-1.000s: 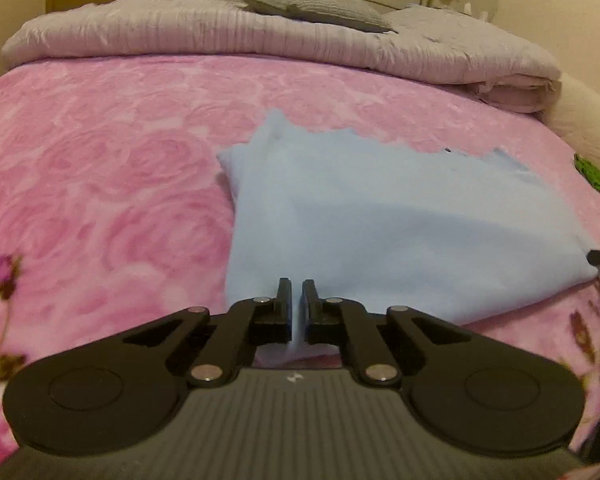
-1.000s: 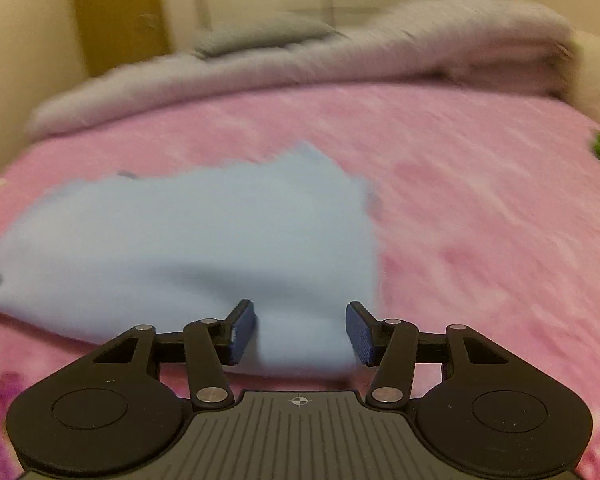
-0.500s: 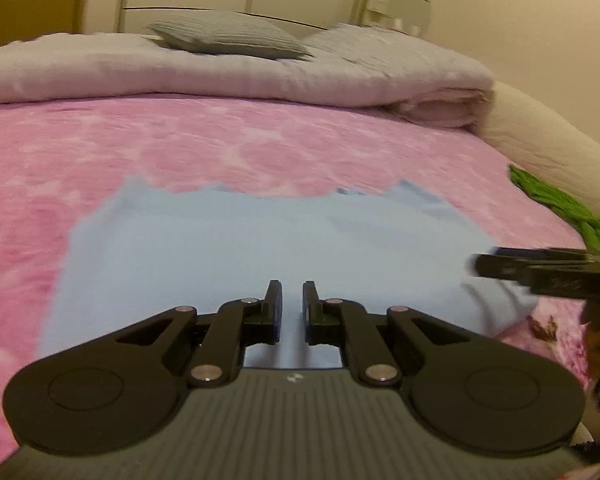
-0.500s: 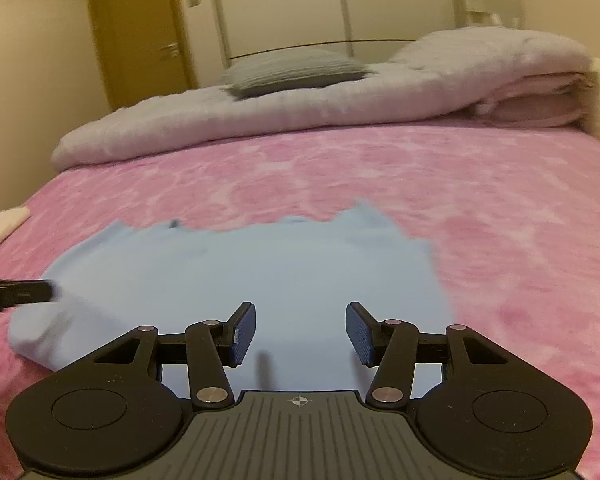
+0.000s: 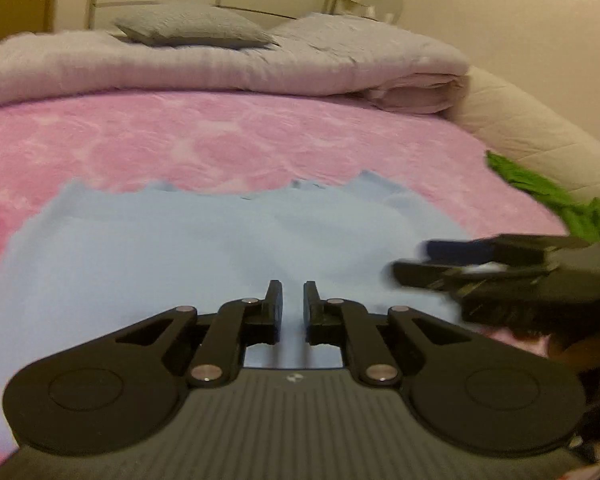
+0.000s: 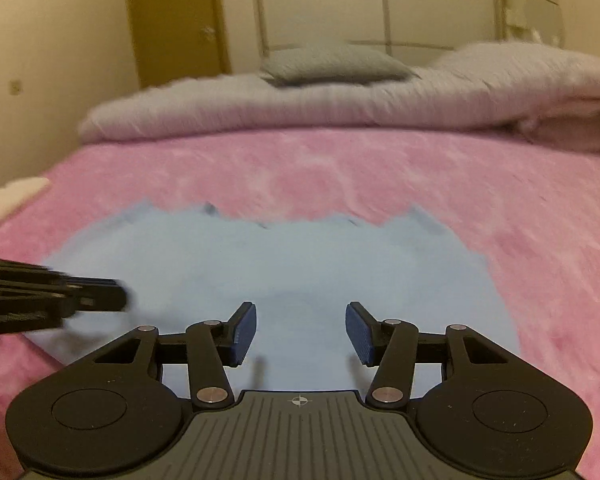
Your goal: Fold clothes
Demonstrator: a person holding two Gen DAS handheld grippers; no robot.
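Blue garment [image 5: 204,248] lies spread flat on your pink bedspread [image 5: 228,136], filling the lower middle of both wrist views, its far edge ragged toward 12 o'clock.

Your left gripper [image 5: 292,306] hangs over the near part of the cloth. Its jaws stand nearly together with a narrow gap, and cloth shows through that gap; nothing is pinched between the pads.

Your right gripper [image 6: 301,330] hangs over the same garment with its blue pads [image 6: 244,334] set wide apart. Nothing sits between them; only cloth lies below.

In the left view, the right gripper enters blurred at 3 o'clock, over the cloth's right edge. In the right view, the left gripper shows blurred at 9 o'clock, over the left edge.

Grey quilt [image 5: 220,68] and grey pillow [image 5: 188,32] lie at 12 o'clock. Green cloth [image 5: 548,196] lies at 2 o'clock in the left view, well apart from the garment.
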